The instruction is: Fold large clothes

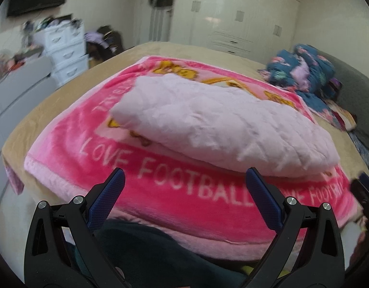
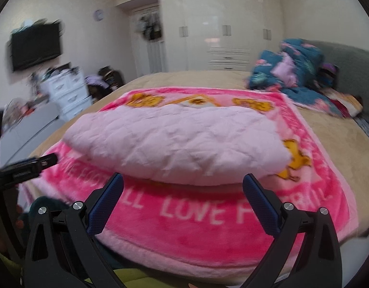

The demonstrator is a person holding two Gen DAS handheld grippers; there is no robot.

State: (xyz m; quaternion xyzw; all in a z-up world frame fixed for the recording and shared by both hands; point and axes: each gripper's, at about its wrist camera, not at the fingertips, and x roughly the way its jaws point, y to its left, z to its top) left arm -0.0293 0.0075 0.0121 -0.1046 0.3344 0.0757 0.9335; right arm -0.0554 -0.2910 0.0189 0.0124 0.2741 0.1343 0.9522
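the pale pink quilted piece [image 1: 223, 124] lies folded in a thick pad on top of a bright pink fleece blanket [image 1: 184, 192] printed with "love football", and that blanket is spread flat across the tan-covered bed [image 1: 71, 96]. the pad sits toward the middle of the blanket, its near edge overhanging the lettered border a little, its left end rounded into a fold.

both tools hang near the bed's near edge and grip nothing. the left hand-held gripper [image 1: 184, 180] has its blue-padded fingers spread wide, and the near hem of the blanket shows between them. the right hand-held gripper [image 2: 183, 183] is likewise spread wide, with its fingers framing the near edge of the quilted pad but apparently not touching it.

judging by its puffed, stitched surface, the quilted piece is soft, light for its bulk and springy; it will likely sag and unfold if lifted by one layer only. a safer hold would pinch all the layers together at the near corners, one gripper to each, so the stack moves as one. the fleece under it looks plush and somewhat slippery, so the pad may slide on it when pulled. the fleece itself is thin and limp, best taken at the hem corners.

a dark blue flowered bundle [image 2: 287, 72] lies at the far right of the bed, well apart.
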